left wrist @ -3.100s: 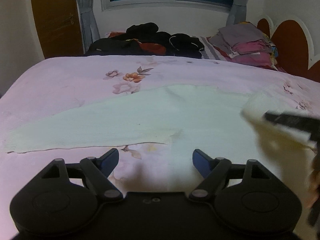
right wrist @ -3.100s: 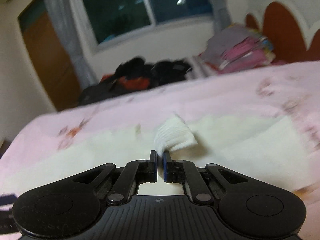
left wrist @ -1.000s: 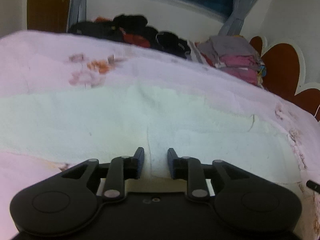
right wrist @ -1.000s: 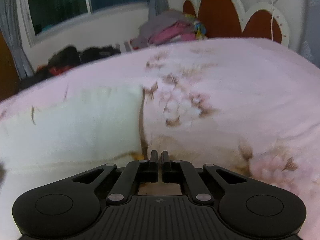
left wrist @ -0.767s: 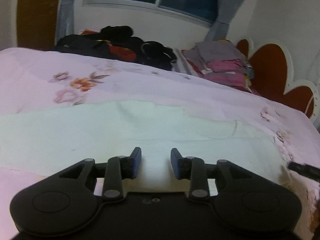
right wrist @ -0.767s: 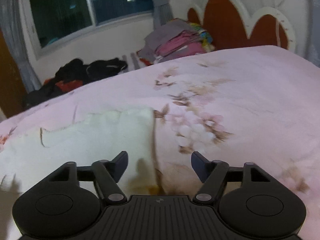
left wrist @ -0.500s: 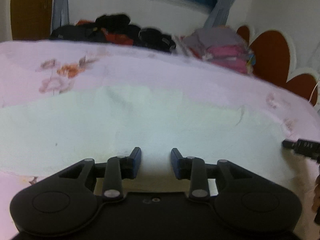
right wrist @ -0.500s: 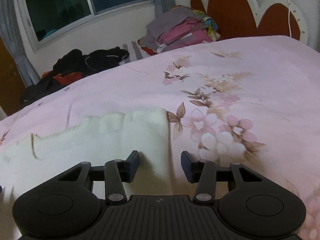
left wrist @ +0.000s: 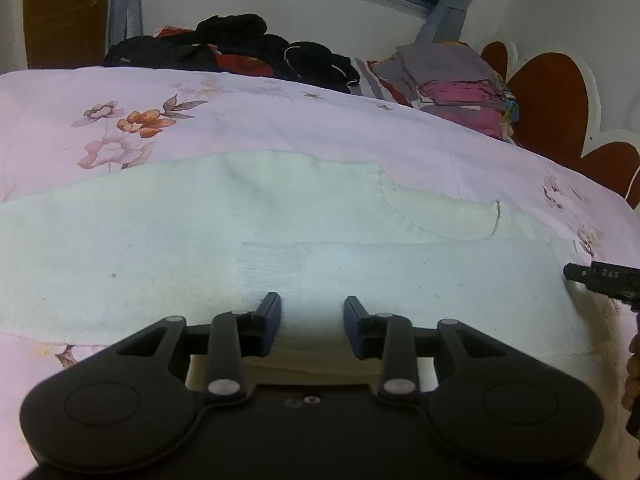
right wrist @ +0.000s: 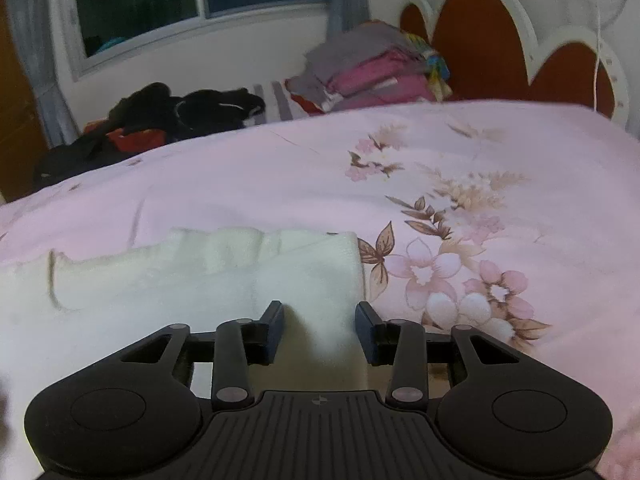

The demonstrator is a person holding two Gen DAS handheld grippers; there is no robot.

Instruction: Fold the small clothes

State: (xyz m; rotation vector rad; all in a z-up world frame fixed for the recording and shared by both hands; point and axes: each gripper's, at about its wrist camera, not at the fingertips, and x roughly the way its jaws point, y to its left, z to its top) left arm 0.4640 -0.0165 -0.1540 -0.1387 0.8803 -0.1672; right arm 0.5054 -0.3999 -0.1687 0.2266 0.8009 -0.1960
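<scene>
A long white knit cloth [left wrist: 280, 240] lies flat across the pink floral bedsheet [left wrist: 280, 120], its right part folded over itself. My left gripper [left wrist: 312, 326] is open, its jaws low over the cloth's near edge. My right gripper [right wrist: 320, 330] is open over the cloth's right end [right wrist: 224, 276], jaws astride its right edge. The tip of the right gripper shows in the left wrist view [left wrist: 600, 280] at the far right.
A pile of dark clothes [left wrist: 240, 48] and a stack of folded grey and pink clothes [left wrist: 452, 76] lie at the far side of the bed. A red and white headboard [right wrist: 520, 48] stands at the right. A window is on the back wall.
The right gripper let go of the cloth end after laying it down, opened wide, then narrowed a little over the right edge. The left gripper stayed open over the near edge.
</scene>
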